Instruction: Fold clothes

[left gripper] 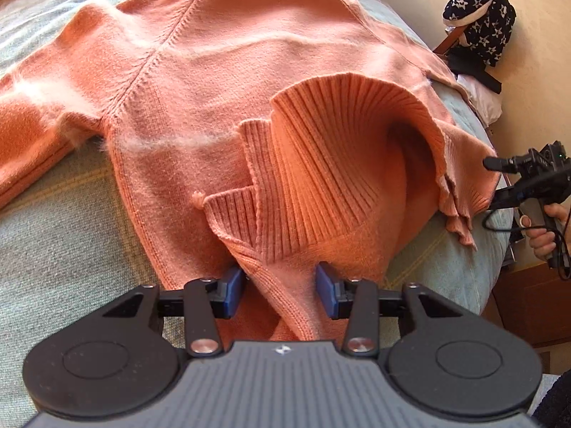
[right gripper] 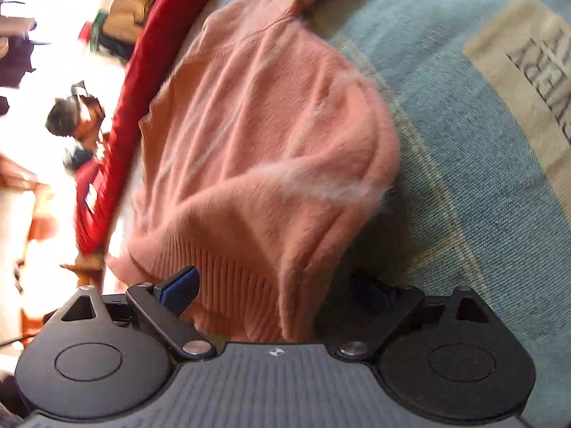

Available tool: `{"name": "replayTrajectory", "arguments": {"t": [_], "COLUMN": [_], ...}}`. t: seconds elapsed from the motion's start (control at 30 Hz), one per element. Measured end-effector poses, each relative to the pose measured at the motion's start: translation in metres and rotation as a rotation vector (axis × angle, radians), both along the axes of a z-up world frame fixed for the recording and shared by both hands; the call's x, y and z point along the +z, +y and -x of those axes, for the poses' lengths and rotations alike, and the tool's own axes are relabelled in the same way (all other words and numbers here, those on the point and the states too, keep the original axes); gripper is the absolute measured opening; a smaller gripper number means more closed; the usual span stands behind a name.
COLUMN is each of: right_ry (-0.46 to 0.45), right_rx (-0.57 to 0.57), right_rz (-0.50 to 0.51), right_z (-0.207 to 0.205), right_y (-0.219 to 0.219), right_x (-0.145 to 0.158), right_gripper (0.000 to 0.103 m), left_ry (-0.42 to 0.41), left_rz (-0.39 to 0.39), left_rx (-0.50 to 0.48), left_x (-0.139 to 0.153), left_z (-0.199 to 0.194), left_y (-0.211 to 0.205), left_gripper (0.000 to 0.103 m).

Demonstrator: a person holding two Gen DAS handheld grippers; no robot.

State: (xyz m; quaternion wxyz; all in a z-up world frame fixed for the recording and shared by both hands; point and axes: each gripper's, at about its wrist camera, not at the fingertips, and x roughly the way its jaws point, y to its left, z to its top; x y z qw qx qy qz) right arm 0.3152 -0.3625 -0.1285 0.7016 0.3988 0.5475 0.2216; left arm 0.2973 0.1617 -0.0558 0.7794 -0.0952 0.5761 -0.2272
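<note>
A salmon knit sweater [left gripper: 221, 60] lies spread on a pale blue bedspread [left gripper: 64, 235], neck at the far end. Its ribbed hem [left gripper: 321, 164] is flipped up and bunched over the body. My left gripper [left gripper: 280, 292] is open at the near edge, and a strip of the lower sweater runs between its blue pads [left gripper: 233, 290]. My right gripper [left gripper: 490, 163], held in a hand [left gripper: 546, 239], hovers off the bed's right side beside the sleeve cuff [left gripper: 464, 214]. In the right wrist view it [right gripper: 276, 290] is wide open, with the sweater's [right gripper: 257, 142] ribbed edge lying between the fingers.
A dark star-patterned garment [left gripper: 480, 25] hangs on a chair at the far right. Wooden furniture [left gripper: 528, 306] stands beside the bed. Red fabric [right gripper: 142, 82] borders the bed's far edge, and a person [right gripper: 76, 117] stands blurred beyond it. The bedspread [right gripper: 464, 142] is bare to the right of the sweater.
</note>
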Motion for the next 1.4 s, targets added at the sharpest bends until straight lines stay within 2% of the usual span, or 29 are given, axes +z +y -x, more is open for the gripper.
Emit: {"name": "replayTrajectory", "arguments": {"t": [0.07,0.13,0.2,0.3,0.4,0.47,0.53,0.6,0.67,0.77,0.9,0.97,1.03,1.1,1.27,1.4], "right_ry": [0.001,0.009,0.033,0.063,0.039,0.035,0.036,0.034,0.052,0.14,0.16,0.184,0.183,0.151,0.148,0.14], "right_rx": [-0.106,-0.132,-0.164,-0.212,-0.2,-0.214,-0.228,-0.239,-0.245,-0.25,-0.14,-0.133,-0.152,-0.166,-0.171,-0.17], "right_rz": [-0.102,-0.087,-0.079,-0.17,-0.186,-0.162,-0.145,-0.181,-0.196,-0.191,-0.133,-0.151,-0.179,-0.229,-0.218,-0.215], "right_z": [0.006,0.013,0.021,0.031,0.027,0.024,0.024,0.028,0.026,0.021,0.025,0.03,0.029,0.028,0.03,0.029], "right_y": [-0.014,-0.015,-0.015,-0.011,0.004,0.004,0.0,-0.007,-0.008,-0.005,0.0,0.001,0.001,0.002,0.001,0.001], "right_x": [-0.014,-0.013,-0.011,-0.012,-0.019,-0.029,-0.039,-0.049,-0.052,-0.042,-0.02,-0.028,-0.043,-0.056,-0.042,-0.037], "right_gripper": [0.094,0.081,0.075,0.076,0.075,0.062,0.018,0.012,0.012,0.013,0.018,0.018,0.01,0.007,0.01,0.01], "left_ry": [0.0,0.001,0.001,0.001,0.001,0.003,0.002,-0.002,-0.005,-0.001,-0.01,-0.009,-0.004,-0.008,-0.007,-0.005], "left_rz": [0.004,0.007,0.011,0.014,0.015,0.016,0.013,0.007,0.001,-0.028,-0.065,-0.061,-0.051,-0.057,-0.06,-0.047], "left_rx": [-0.009,-0.017,-0.026,-0.037,-0.048,-0.053,-0.056,-0.057,-0.058,-0.04,-0.034,-0.018,0.002,0.003,0.047,0.09], "left_x": [0.0,0.0,-0.001,-0.001,-0.001,-0.001,-0.001,0.0,0.0,0.004,0.006,0.003,0.001,0.002,0.006,0.008], "left_z": [-0.001,-0.001,-0.002,-0.002,-0.003,-0.004,-0.004,-0.003,-0.003,-0.001,0.001,0.001,-0.001,0.0,0.002,0.002], "left_y": [0.001,0.002,0.002,0.003,0.004,0.004,0.004,0.003,0.003,-0.002,-0.008,-0.007,-0.006,-0.007,-0.006,-0.005], "left_gripper": [0.042,0.042,0.043,0.043,0.043,0.043,0.043,0.043,0.044,0.043,0.043,0.043,0.043,0.043,0.035,0.034]}}
